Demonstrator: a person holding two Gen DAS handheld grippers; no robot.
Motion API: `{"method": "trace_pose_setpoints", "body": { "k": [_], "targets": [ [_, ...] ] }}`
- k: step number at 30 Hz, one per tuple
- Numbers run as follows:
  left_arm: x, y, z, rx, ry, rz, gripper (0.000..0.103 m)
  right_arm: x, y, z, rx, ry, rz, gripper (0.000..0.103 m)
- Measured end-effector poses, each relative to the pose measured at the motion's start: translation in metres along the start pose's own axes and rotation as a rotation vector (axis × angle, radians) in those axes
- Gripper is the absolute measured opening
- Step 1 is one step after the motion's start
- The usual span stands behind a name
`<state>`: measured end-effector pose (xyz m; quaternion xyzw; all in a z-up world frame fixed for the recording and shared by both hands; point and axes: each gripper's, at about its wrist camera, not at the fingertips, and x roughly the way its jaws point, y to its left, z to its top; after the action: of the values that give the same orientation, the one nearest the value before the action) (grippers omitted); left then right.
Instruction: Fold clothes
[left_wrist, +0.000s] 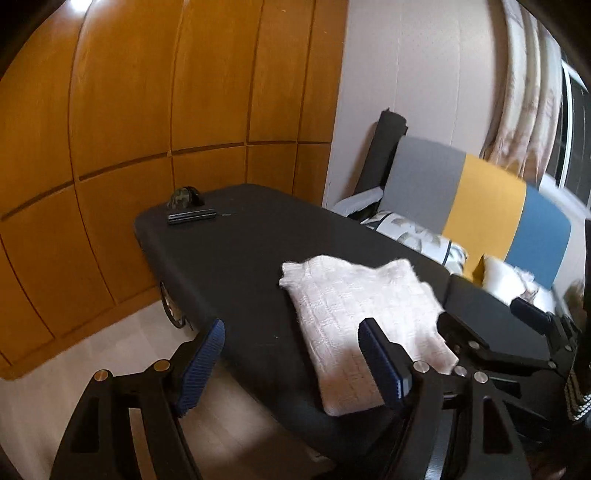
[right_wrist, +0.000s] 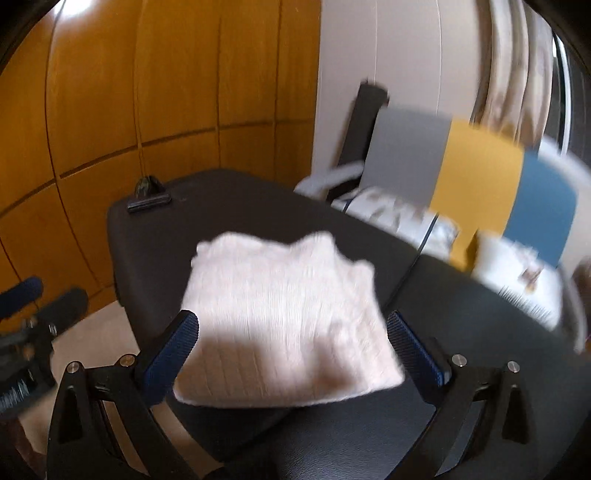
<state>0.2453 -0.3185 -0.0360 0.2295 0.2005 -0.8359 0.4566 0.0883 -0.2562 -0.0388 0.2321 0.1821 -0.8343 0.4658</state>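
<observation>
Your left gripper (left_wrist: 291, 354) and right gripper (right_wrist: 291, 345) both gape wide, empty — the folded white sweater (right_wrist: 284, 321) lies near the black table's (left_wrist: 229, 251) front edge.

Folded white knit (left_wrist: 364, 325) is laid flat on black table (left_wrist: 236, 243); left gripper (left_wrist: 291, 354) is held above it (jaws wide, nothing gripped).

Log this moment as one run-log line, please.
stage: fold done | white knit garment: folded, on black table | left gripper: open, empty | right gripper: open, empty
</observation>
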Motion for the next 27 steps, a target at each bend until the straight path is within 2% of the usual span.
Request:
{"method": "trace_pose_setpoints", "body": {
  "k": [2, 4, 5, 13, 18, 22, 27],
  "targets": [
    [-0.007, 0.001, 0.004, 0.006, -0.026, 0.037, 0.075, -0.010, 0.003, 0.009, -0.017, -0.038, -0.006, 0.103],
    [-0.005, -0.003, 0.009, 0.022, -0.044, 0.096, 0.068, -0.011, 0.004, 0.013, -0.006, -0.056, 0.005, 0.103],
    [-0.004, -0.004, 0.010, 0.026, -0.037, 0.101, 0.067, -0.008, 0.003, 0.014, 0.001, -0.058, 0.015, 0.103],
    [0.010, -0.026, 0.011, 0.106, 0.027, 0.097, 0.064, 0.000, -0.013, 0.003, 0.068, -0.036, 0.027, 0.103],
    [0.015, -0.034, 0.007, 0.118, 0.060, 0.053, 0.064, 0.006, -0.021, -0.003, 0.079, -0.015, 0.012, 0.103],
    [0.011, -0.038, 0.003, 0.143, 0.033, 0.076, 0.064, 0.007, -0.027, -0.002, 0.094, -0.013, 0.009, 0.103],
    [0.009, -0.037, 0.005, 0.127, 0.038, 0.056, 0.064, 0.005, -0.021, -0.001, 0.056, -0.012, 0.018, 0.103]
  ]
}}
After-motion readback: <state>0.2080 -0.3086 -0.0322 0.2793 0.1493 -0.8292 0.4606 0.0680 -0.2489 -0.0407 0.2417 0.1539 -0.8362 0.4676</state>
